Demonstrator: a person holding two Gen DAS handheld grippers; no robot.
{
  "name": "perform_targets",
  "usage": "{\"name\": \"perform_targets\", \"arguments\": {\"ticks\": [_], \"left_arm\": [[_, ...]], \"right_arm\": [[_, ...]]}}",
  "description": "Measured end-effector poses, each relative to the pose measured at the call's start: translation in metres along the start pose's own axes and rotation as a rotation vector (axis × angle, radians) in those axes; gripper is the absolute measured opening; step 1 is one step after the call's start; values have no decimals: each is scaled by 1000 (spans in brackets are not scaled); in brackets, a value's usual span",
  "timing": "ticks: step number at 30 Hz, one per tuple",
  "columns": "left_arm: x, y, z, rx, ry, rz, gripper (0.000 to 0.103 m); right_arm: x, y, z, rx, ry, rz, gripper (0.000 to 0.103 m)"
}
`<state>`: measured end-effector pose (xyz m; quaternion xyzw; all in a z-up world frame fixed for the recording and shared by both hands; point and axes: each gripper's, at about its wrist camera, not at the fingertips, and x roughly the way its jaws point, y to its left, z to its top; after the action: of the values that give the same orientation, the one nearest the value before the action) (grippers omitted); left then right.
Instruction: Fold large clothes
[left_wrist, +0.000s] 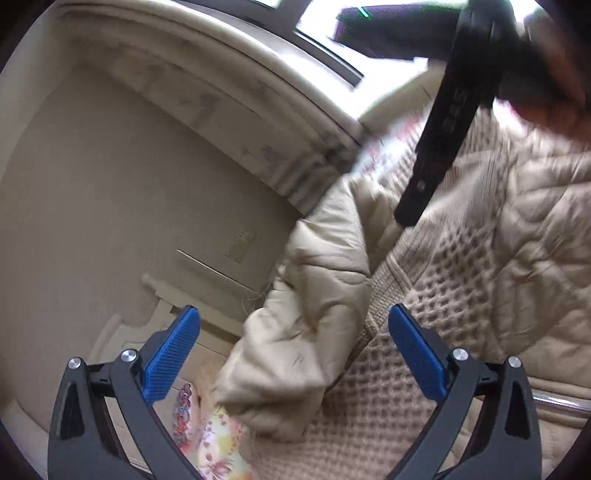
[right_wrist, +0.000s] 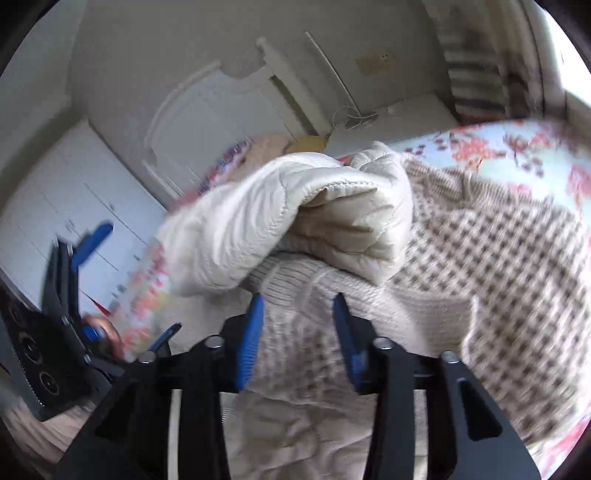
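Note:
A beige quilted jacket (left_wrist: 314, 310) with waffle-knit panels (left_wrist: 443, 266) lies on a bed. Its puffy sleeve hangs between my left gripper's fingers. My left gripper (left_wrist: 293, 325) is wide open and holds nothing; it also shows in the right wrist view (right_wrist: 125, 280), blurred, at the far left. My right gripper (right_wrist: 298, 314) is partly open with the knit ribbed fabric (right_wrist: 295, 288) lying between its blue pads (right_wrist: 249, 343); I cannot tell whether they touch it. A quilted fold (right_wrist: 295, 218) sits just beyond it. The right gripper's black body (left_wrist: 439, 125) hangs over the jacket in the left wrist view.
A floral bedsheet (right_wrist: 498, 147) lies under the jacket; it also shows in the left wrist view (left_wrist: 207, 435). A white headboard (right_wrist: 207, 122) and white drawers (right_wrist: 74, 199) stand behind. A striped curtain (left_wrist: 295, 166) and window (left_wrist: 332, 26) are at the far side.

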<state>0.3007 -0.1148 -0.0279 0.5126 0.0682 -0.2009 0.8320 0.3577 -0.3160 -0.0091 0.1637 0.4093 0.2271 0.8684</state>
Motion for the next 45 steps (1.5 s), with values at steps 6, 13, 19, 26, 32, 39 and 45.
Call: {"name": "perform_targets", "arguments": {"ticks": [6, 13, 19, 26, 32, 39, 45], "left_arm": [[40, 12, -1, -72, 92, -127, 6], [-13, 19, 2, -142, -29, -91, 4], [-14, -45, -8, 46, 38, -121, 5], [-18, -77, -14, 32, 32, -126, 68], [-74, -12, -57, -374, 52, -258, 91], [-69, 44, -152, -559, 320, -104, 91], [-53, 64, -138, -491, 280, -142, 91]], "right_arm": [[31, -2, 10, -109, 121, -11, 26], [54, -38, 66, -55, 10, -224, 9], [-9, -56, 37, 95, -178, -433, 10], [-53, 1, -1, -88, -240, -187, 18], [-31, 86, -17, -427, -153, -93, 78], [31, 193, -62, -842, 60, -174, 80], [63, 172, -55, -856, 94, -260, 18]]}}
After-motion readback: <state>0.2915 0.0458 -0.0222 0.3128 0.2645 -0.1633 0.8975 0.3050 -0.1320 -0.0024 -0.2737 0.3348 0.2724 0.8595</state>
